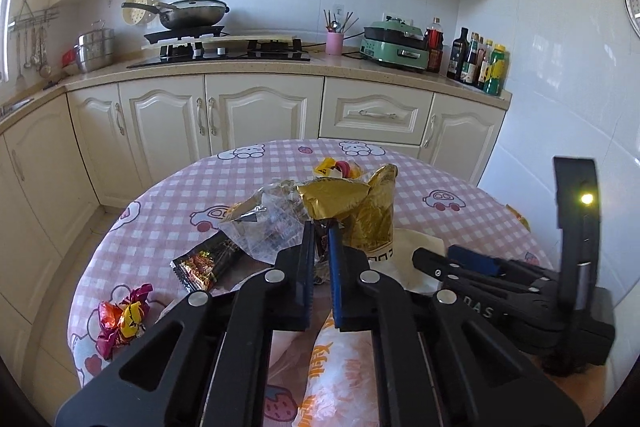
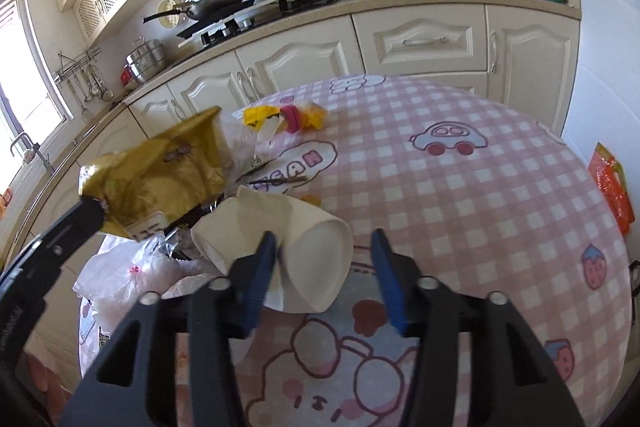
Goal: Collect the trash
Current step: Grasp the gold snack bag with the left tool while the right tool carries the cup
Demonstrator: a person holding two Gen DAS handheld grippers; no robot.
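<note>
The gold wrapper [image 1: 362, 215] is pinched in the left hand-held gripper [image 1: 322, 247]; the right hand-held gripper [image 2: 324, 259] straddles a paper cup [image 2: 316, 259], spread.

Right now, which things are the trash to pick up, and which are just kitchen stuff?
Trash to collect: gold foil bag, clear plastic wrapper, dark snack packet, candy wrappers, paper cup, yellow wrapper.

Just lying about: wok, pink utensil cup, green cooker, sauce bottles.

Lidded wok [image 1: 196, 11] on stove, pink utensil cup [image 1: 334, 42], green electric cooker [image 1: 394, 45], bottles [image 1: 480, 63] in corner
</note>
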